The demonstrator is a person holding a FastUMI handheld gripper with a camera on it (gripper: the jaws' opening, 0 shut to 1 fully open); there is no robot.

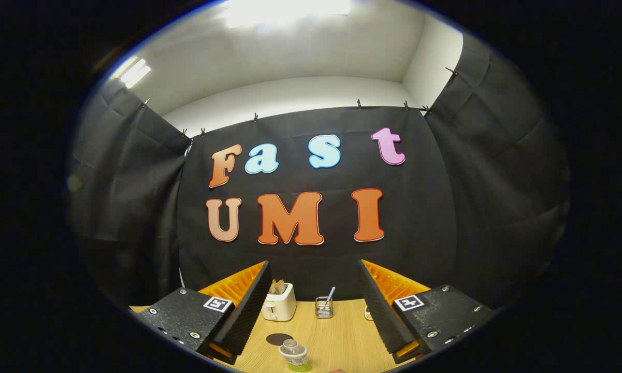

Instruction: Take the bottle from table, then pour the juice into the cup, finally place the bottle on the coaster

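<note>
My gripper (315, 267) is open and held high above a light wooden table (342, 336), with nothing between its fingers. Down on the table, between the fingers and close to me, stands a small clear bottle (293, 355) with a pale label and green juice at its base. Just beyond it, touching distance to its left, lies a dark round coaster (279, 339). A small reddish bit (336, 371) peeks in at the near table edge; I cannot tell what it is.
A white toaster (279, 302) with bread in it stands at the back of the table by my left finger (248, 305). A small clear holder (323, 306) with a utensil stands beside it. A pale object (367, 312) is half hidden behind my right finger (386, 311).
</note>
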